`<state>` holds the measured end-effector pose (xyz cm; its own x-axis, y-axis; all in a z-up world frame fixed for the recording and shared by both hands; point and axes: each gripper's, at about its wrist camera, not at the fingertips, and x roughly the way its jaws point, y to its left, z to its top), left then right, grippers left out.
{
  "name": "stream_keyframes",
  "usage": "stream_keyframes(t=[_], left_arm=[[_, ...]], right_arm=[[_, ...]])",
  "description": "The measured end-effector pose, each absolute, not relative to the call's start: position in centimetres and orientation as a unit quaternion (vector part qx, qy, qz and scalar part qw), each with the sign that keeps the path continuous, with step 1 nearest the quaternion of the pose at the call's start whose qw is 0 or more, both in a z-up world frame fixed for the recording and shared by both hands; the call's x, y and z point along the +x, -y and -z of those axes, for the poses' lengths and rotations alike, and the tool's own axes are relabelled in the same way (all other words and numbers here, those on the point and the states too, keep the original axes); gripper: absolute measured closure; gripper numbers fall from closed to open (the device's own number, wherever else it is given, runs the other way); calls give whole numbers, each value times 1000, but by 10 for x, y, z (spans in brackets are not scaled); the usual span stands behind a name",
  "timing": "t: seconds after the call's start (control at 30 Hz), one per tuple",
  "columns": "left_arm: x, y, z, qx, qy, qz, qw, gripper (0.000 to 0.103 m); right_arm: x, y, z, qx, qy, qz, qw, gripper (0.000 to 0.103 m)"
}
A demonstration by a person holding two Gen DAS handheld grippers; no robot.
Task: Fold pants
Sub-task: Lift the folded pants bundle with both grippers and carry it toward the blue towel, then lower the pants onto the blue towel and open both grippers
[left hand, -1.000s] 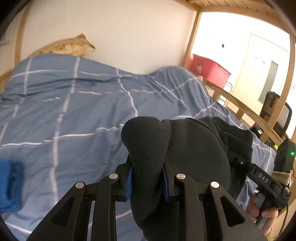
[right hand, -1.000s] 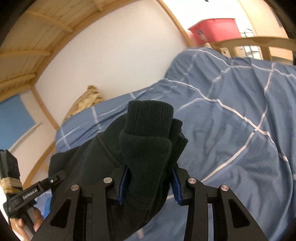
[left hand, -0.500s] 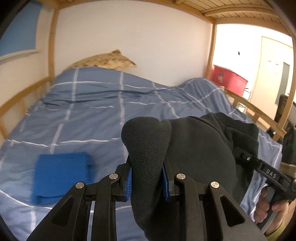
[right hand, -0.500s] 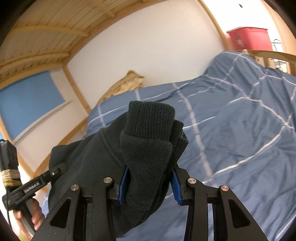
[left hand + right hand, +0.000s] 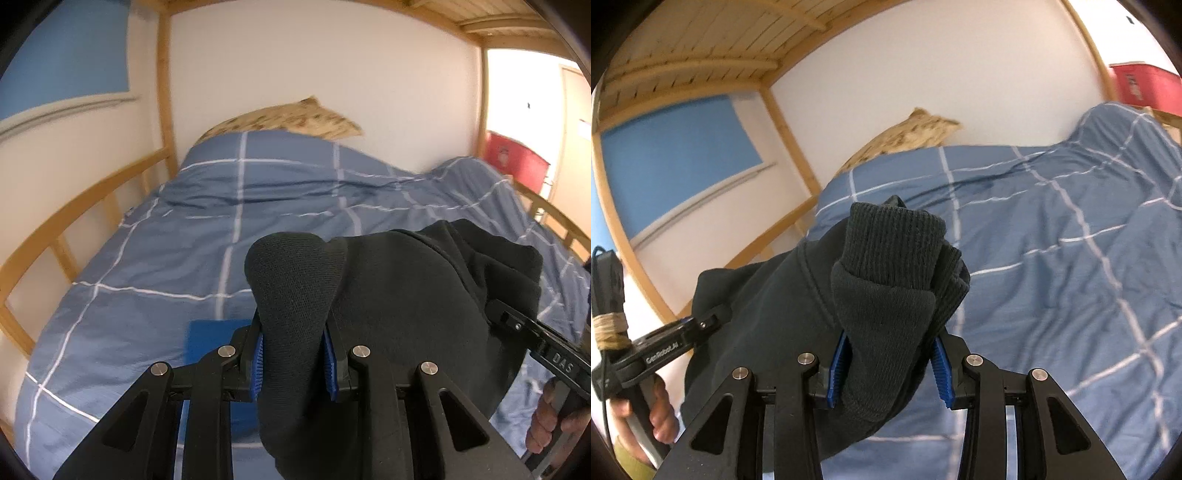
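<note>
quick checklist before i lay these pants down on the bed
1. Left gripper shut on pants: ok.
2. Right gripper shut on pants: ok, ribbed cuff bunched between the pads.
3. Pants held between both grippers: ok.
4. Pants clear of the duvet: cannot tell, lower part hidden.
5. Landing spot free: not ok, blue folded cloth lies just ahead of the left gripper.
6. Fabric flat: not ok, bunched.

"DAS" on right gripper (image 5: pixel 554 354) body; "GenRobot.AI" on left gripper (image 5: pixel 665 352) body.
</note>
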<state>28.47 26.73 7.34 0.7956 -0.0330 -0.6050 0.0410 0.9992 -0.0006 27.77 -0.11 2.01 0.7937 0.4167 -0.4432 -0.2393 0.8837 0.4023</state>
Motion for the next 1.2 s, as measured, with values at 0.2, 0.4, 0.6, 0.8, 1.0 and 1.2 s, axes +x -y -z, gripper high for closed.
stream_keyframes(t=[0.2,0.4,0.6,0.8,1.0,1.2], left_arm=[[324,-323,-43,8,-339,-13,941,77],[363,-365,0,8,-366,-27,930,77],[375,-382,31,2,-386,-25,922,77],[375,-387,43,-3,-388,-20,922,75],[375,-393,41,23,-381,-77,921,65],[367,-399,26,50,-364,-130,921,61]], right_arm=[[316,-56,5,159,-288,-189,925,63],[348,-103,34,148,-304,-183,923,63],[357,-129,61,125,-318,-178,923,63],[353,-135,64,107,-309,-173,929,63],[358,-133,66,111,-329,-158,924,59],[349,-121,59,107,-345,-75,929,40]])
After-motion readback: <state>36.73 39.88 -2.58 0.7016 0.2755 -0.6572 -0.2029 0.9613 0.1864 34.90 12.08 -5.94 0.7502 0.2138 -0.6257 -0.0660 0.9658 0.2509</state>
